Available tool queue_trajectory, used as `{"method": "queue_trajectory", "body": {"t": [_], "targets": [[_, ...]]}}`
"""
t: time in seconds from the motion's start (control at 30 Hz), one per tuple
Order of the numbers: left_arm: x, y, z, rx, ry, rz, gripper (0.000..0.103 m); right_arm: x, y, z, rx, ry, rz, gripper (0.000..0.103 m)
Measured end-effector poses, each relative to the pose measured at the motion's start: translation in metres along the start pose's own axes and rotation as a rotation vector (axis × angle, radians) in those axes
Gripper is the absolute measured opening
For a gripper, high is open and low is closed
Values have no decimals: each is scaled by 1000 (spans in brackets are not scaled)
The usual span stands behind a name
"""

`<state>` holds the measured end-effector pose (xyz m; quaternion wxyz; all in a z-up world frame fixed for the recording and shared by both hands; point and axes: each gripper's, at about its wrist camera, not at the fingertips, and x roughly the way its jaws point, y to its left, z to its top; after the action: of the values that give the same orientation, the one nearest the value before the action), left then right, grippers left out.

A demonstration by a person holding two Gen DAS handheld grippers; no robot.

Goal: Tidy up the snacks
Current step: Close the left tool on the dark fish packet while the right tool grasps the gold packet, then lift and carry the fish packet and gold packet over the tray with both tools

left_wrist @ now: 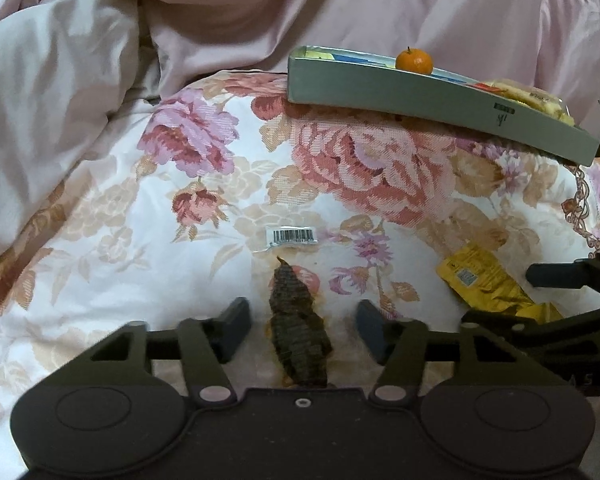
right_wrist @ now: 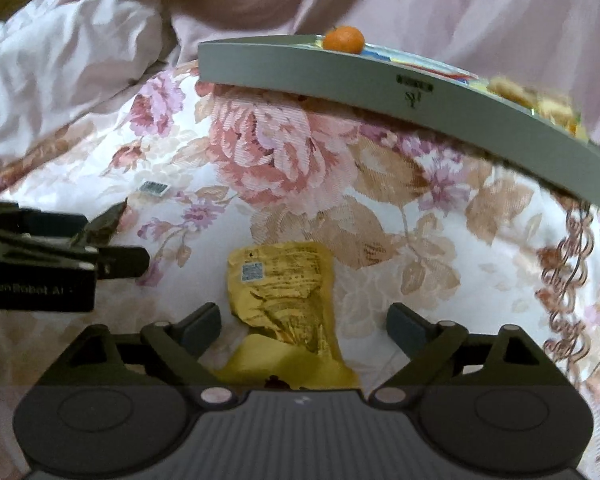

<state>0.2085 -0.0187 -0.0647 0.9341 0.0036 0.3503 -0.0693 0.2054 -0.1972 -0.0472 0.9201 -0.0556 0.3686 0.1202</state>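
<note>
- Snacks first: a dark dried snack in a clear wrapper (left_wrist: 298, 328) lies on the flowered bedspread (left_wrist: 148, 216) right between the left tongs (left_wrist: 303, 330). The pads sit apart on either side and aren't touching it.
- Right tongs (right_wrist: 303, 328) are spread wide around a crinkled yellow snack packet (right_wrist: 284, 292), also flat on the bedspread and not pinched yet.
- Further back, the grey tray (left_wrist: 420, 94) rests on the bed with a small orange (left_wrist: 414, 61), some colourful packets and what looks like wrapped pastries (left_wrist: 532, 98) already inside.
- So I'd call it partly done: these two loose snacks are left to grab and carry over to the tray.
</note>
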Motion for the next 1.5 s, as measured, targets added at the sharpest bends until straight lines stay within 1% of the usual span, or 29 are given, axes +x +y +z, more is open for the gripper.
{"method": "queue_trajectory", "body": {"t": [0.03, 0.07, 0.13, 0.17, 0.2, 0.23, 0.33, 0.43, 0.57, 0.9, 1.23, 1.5], "targets": [[0, 1, 0, -7, -3, -1, 51, 0, 0, 0, 2, 0, 3, 91], [-1, 1, -1, -8, -6, -1, 49, -1, 0, 0, 3, -2, 8, 89], [-3, -1, -3, 2, -13, 3, 47, -4, 2, -1, -3, -10, 19, 77], [-4, -3, -4, 12, -15, 6, 47, -5, 3, -1, -6, -13, 26, 74], [-5, -4, -5, 22, -18, 7, 47, -6, 4, -1, -9, -16, 42, 64], [-6, -6, -6, 31, -20, 6, 47, -7, 6, -1, -11, -18, 52, 57], [-9, -9, -8, 47, -29, 3, 47, -8, 10, -2, -29, -29, 45, 54], [-10, -10, -9, 48, -33, 1, 47, -9, 10, -3, -24, -36, 45, 52], [-13, -8, -10, 18, -44, -4, 47, -10, 14, -3, -50, -49, 30, 51], [-18, -13, -13, 15, -73, -6, 46, -14, 26, -2, -170, -97, -46, 50], [-21, -21, -13, 5, -104, -19, 46, -22, 26, 2, -185, -145, -74, 48], [-27, -28, -5, -16, -142, -17, 46, -29, 25, 3, -223, -198, -130, 48]]}}
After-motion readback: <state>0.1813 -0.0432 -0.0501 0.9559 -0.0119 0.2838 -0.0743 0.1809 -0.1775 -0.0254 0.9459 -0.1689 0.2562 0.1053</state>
